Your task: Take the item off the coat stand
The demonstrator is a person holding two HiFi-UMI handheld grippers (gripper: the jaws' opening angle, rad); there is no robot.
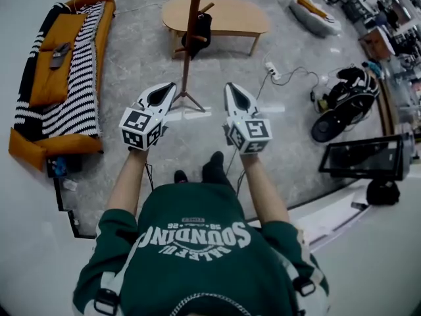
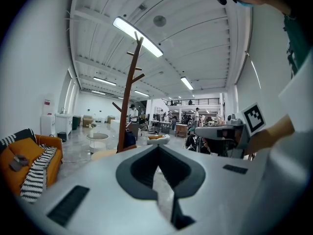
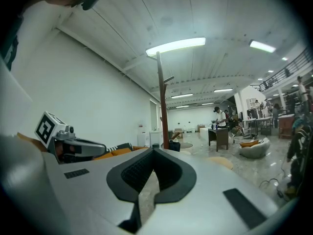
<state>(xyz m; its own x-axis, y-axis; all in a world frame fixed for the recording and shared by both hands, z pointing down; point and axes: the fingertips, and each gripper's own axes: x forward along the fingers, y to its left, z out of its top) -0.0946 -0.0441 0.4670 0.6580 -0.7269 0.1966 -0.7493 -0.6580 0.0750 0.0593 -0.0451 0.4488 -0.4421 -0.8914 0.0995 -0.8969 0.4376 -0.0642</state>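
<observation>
A brown wooden coat stand point(image 1: 191, 25) rises from the grey floor ahead of me, with pegs branching off its pole. A dark bag point(image 1: 201, 30) hangs from a low peg against the pole. In the left gripper view the coat stand point(image 2: 128, 102) is left of centre with the dark bag point(image 2: 129, 139) low on it. The right gripper view shows the coat stand point(image 3: 161, 102) and the bag point(image 3: 174, 145) straight ahead. My left gripper point(image 1: 170, 88) and right gripper point(image 1: 230, 87) are side by side, short of the stand's base, both shut and empty.
An oval wooden table point(image 1: 227, 13) stands just behind the stand. An orange sofa point(image 1: 46, 78) with a striped blanket lines the left wall. A power strip with cables point(image 1: 272, 68), a black device point(image 1: 345, 101) and a monitor point(image 1: 362, 158) lie to the right.
</observation>
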